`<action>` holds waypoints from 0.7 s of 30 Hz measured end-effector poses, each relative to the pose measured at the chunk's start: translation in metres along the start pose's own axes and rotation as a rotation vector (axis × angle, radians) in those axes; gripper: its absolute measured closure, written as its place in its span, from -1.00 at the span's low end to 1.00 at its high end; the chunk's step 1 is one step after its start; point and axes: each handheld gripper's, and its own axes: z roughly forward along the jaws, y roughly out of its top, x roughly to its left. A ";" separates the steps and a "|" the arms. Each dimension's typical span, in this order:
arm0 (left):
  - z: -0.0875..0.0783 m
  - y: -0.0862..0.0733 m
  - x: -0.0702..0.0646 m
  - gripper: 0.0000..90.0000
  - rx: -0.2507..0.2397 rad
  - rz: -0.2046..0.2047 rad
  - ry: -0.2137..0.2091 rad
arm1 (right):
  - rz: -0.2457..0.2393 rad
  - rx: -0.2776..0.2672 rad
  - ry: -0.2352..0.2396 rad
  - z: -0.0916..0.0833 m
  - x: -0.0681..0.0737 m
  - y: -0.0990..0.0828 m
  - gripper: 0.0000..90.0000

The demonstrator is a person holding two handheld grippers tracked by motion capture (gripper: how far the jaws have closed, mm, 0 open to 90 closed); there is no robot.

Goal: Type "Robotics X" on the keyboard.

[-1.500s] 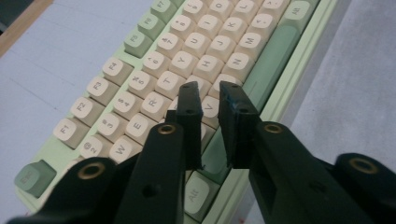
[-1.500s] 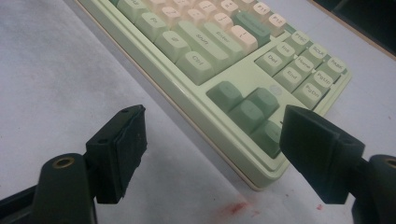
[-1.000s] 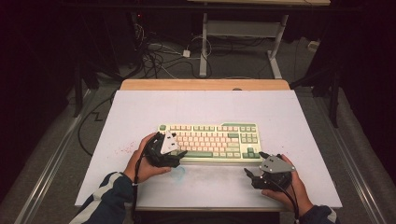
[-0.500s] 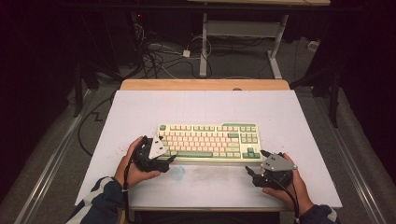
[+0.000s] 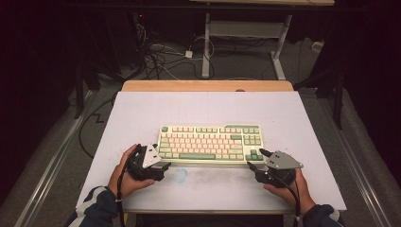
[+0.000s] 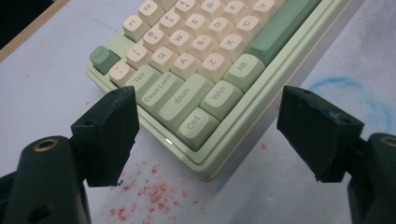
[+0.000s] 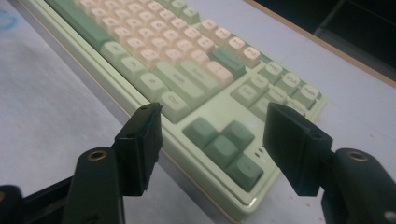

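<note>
1. A green and cream keyboard lies flat in the middle of the white table, with its long side across the table.
2. The left gripper is at the near left corner of the keyboard, held in the person's left hand.
3. In the left gripper view the two black jaws stand wide apart, and the corner of the keyboard with the Ctrl and Shift keys is between them. The pads do not touch the keyboard; there is free space on both sides. So this gripper is released and grasps nothing.
4. The right gripper is at the near right corner of the keyboard, held in the right hand, with a grey three-cornered plate on top.
5. In the right gripper view the jaws stand on both sides of the corner with the dark green arrow keys. The jaws have just been closing, with the keyboard corner between them, but a gap is visible at each pad, so they do not press on it.
6. On the table near the left gripper there are small red spots, and a pale blue smear is just in front of the keyboard.
7. Behind the table, cables lie on the dark floor.
</note>
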 end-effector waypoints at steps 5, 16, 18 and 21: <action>0.000 -0.001 0.001 -0.56 0.009 0.000 0.007 | 0.013 0.026 0.034 0.008 -0.003 0.006 0.31; 0.001 -0.001 0.000 -0.57 0.007 -0.002 0.005 | -0.005 0.081 0.116 0.035 -0.007 0.029 1.00; 0.001 -0.001 0.000 -0.57 0.003 -0.009 0.007 | -0.010 0.086 0.130 0.041 -0.009 0.034 1.00; 0.001 -0.001 0.000 -0.56 0.007 -0.008 0.008 | -0.020 0.091 0.141 0.050 -0.009 0.041 1.00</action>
